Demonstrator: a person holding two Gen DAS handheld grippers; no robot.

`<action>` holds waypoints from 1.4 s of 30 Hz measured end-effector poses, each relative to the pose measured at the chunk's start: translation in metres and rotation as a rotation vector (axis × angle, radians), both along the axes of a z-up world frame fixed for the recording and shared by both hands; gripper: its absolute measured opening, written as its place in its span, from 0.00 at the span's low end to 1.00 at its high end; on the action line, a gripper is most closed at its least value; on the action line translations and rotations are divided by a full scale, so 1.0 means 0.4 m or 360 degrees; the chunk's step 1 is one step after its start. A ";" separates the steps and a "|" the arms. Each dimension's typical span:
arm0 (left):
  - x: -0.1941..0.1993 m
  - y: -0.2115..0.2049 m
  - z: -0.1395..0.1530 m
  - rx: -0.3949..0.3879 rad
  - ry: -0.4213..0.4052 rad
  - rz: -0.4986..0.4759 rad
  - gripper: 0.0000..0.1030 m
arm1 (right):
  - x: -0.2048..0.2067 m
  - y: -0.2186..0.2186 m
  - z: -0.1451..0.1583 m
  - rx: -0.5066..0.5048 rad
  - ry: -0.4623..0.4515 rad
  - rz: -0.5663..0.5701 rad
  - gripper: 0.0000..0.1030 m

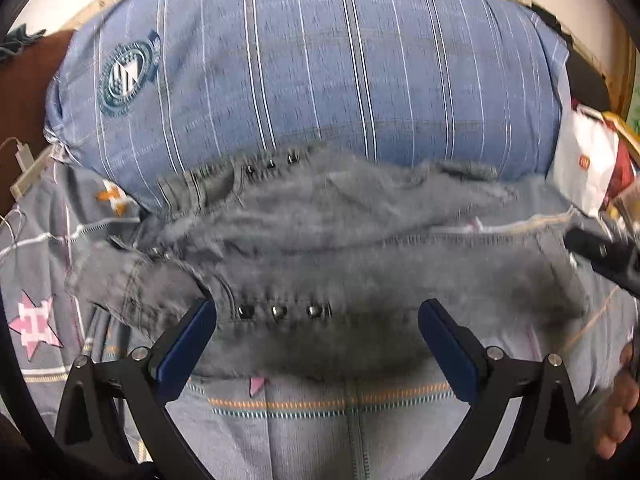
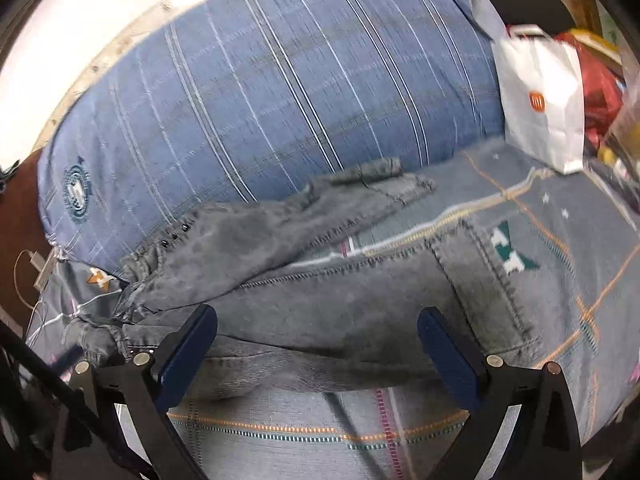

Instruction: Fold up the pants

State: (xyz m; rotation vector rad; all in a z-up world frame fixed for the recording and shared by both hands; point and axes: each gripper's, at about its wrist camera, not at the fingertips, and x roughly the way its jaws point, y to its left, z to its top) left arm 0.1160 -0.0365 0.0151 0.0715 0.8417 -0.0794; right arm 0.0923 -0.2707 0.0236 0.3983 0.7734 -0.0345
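Readable marks you have in view:
- White paper bag point(image 2: 540, 104): one orange square logo point(image 2: 536, 102) with a white "mi"-like mark, on its front face.
- Blue striped pillow point(image 1: 304, 80): one round teal embroidered crest point(image 1: 126, 74); its lettering is too blurred to read.

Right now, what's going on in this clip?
A person holds a gripper in each hand over grey pants lying unfolded on a patterned bedsheet, against a blue striped pillow. The left gripper and the right gripper both have their jaws wide open and grip nothing. No fold looks started yet.
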 end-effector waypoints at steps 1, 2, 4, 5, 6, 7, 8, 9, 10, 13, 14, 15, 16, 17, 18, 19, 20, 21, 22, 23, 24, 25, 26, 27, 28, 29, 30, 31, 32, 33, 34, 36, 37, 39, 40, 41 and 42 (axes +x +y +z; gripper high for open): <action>0.000 0.001 -0.003 0.0011 0.0005 0.0008 0.98 | 0.013 0.000 -0.007 0.0017 0.0023 -0.0012 0.98; -0.003 0.002 -0.002 0.0006 0.0001 0.0003 0.98 | 0.018 0.006 -0.012 0.0024 0.0035 -0.0021 0.98; -0.011 -0.004 0.001 -0.0009 -0.0004 -0.0025 0.98 | 0.033 0.022 -0.015 0.0012 0.0062 -0.0019 0.97; -0.015 -0.005 0.008 -0.0016 -0.0008 -0.0033 0.98 | 0.041 0.031 -0.013 -0.0001 0.0076 -0.0017 0.97; -0.017 -0.005 0.014 -0.0020 -0.0013 -0.0035 0.98 | 0.045 0.039 -0.011 -0.0010 0.0084 -0.0015 0.96; -0.018 -0.004 0.021 -0.0021 -0.0021 -0.0035 0.98 | 0.048 0.043 -0.008 -0.0012 0.0087 -0.0011 0.95; -0.023 -0.004 0.023 -0.0014 -0.0026 -0.0038 0.98 | 0.052 0.050 -0.004 -0.0016 0.0090 -0.0006 0.95; -0.025 -0.007 0.025 -0.0003 -0.0028 -0.0036 0.98 | 0.054 0.057 -0.001 -0.0022 0.0093 -0.0004 0.95; -0.027 -0.007 0.027 0.0002 -0.0031 -0.0034 0.98 | 0.057 0.064 0.003 -0.0023 0.0098 0.0000 0.95; -0.026 -0.003 0.028 -0.0017 -0.0014 -0.0037 0.98 | 0.059 0.080 0.010 -0.0027 0.0109 0.0016 0.92; -0.026 -0.001 0.025 -0.0015 -0.0012 -0.0034 0.98 | 0.059 0.086 0.013 -0.0028 0.0108 0.0018 0.92; -0.025 0.000 0.025 -0.0012 -0.0009 -0.0029 0.98 | 0.057 0.091 0.015 -0.0031 0.0107 0.0022 0.92; -0.025 0.001 0.024 -0.0012 -0.0010 -0.0027 0.98 | 0.055 0.096 0.018 -0.0035 0.0107 0.0025 0.91; -0.025 0.006 0.023 -0.0015 -0.0009 -0.0023 0.98 | 0.054 0.100 0.019 -0.0039 0.0109 0.0029 0.91; -0.023 0.008 0.022 -0.0015 -0.0003 -0.0018 0.98 | 0.053 0.105 0.021 -0.0044 0.0112 0.0036 0.90; -0.022 0.012 0.020 -0.0021 0.0003 -0.0015 0.98 | 0.053 0.111 0.023 -0.0053 0.0116 0.0042 0.90; -0.022 0.017 0.019 -0.0029 0.0008 -0.0012 0.98 | 0.053 0.113 0.025 -0.0060 0.0116 0.0046 0.90; -0.020 0.021 0.019 -0.0038 0.0016 -0.0005 0.98 | 0.052 0.116 0.027 -0.0065 0.0115 0.0049 0.90; -0.018 0.025 0.020 -0.0044 0.0021 -0.0001 0.98 | 0.051 0.117 0.029 -0.0063 0.0113 0.0049 0.90; -0.015 0.027 0.019 -0.0048 0.0024 0.0006 0.98 | 0.052 0.118 0.031 -0.0062 0.0114 0.0047 0.90; -0.013 0.030 0.019 -0.0052 0.0028 0.0012 0.98 | 0.052 0.118 0.033 -0.0058 0.0114 0.0047 0.90; -0.013 0.032 0.017 -0.0055 0.0031 0.0015 0.98 | 0.051 0.118 0.034 -0.0056 0.0115 0.0049 0.90; -0.010 0.034 0.017 -0.0060 0.0039 0.0018 0.98 | 0.051 0.118 0.034 -0.0058 0.0117 0.0049 0.90; -0.009 0.036 0.016 -0.0065 0.0045 0.0022 0.98 | 0.050 0.118 0.033 -0.0059 0.0119 0.0046 0.90; -0.008 0.037 0.015 -0.0067 0.0048 0.0024 0.98 | 0.052 0.116 0.033 -0.0058 0.0122 0.0045 0.90; -0.007 0.037 0.014 -0.0066 0.0050 0.0025 0.98 | 0.052 0.116 0.033 -0.0054 0.0123 0.0044 0.90; -0.006 0.036 0.014 -0.0065 0.0052 0.0026 0.98 | 0.051 0.115 0.032 -0.0050 0.0123 0.0044 0.90; -0.005 0.036 0.014 -0.0064 0.0054 0.0026 0.98 | 0.052 0.116 0.031 -0.0050 0.0125 0.0043 0.90; -0.005 0.035 0.013 -0.0063 0.0056 0.0027 0.98 | 0.052 0.116 0.030 -0.0050 0.0126 0.0044 0.90; -0.004 0.035 0.012 -0.0063 0.0057 0.0029 0.98 | 0.053 0.117 0.029 -0.0050 0.0128 0.0047 0.90; -0.004 0.035 0.011 -0.0063 0.0059 0.0029 0.98 | 0.053 0.118 0.028 -0.0050 0.0129 0.0049 0.90; -0.002 0.033 0.009 -0.0058 0.0064 0.0029 0.98 | 0.054 0.119 0.025 -0.0045 0.0132 0.0053 0.90; -0.001 0.032 0.007 -0.0054 0.0065 0.0031 0.98 | 0.056 0.118 0.024 -0.0043 0.0134 0.0052 0.90; -0.001 0.033 0.004 -0.0052 0.0072 0.0029 0.98 | 0.056 0.117 0.021 -0.0039 0.0135 0.0053 0.90; 0.000 0.033 0.003 -0.0052 0.0077 0.0029 0.98 | 0.057 0.116 0.020 -0.0038 0.0136 0.0050 0.90; 0.000 0.032 0.002 -0.0053 0.0079 0.0029 0.98 | 0.057 0.115 0.019 -0.0035 0.0137 0.0048 0.90; 0.000 0.033 0.001 -0.0052 0.0080 0.0028 0.98 | 0.057 0.115 0.018 -0.0032 0.0139 0.0047 0.90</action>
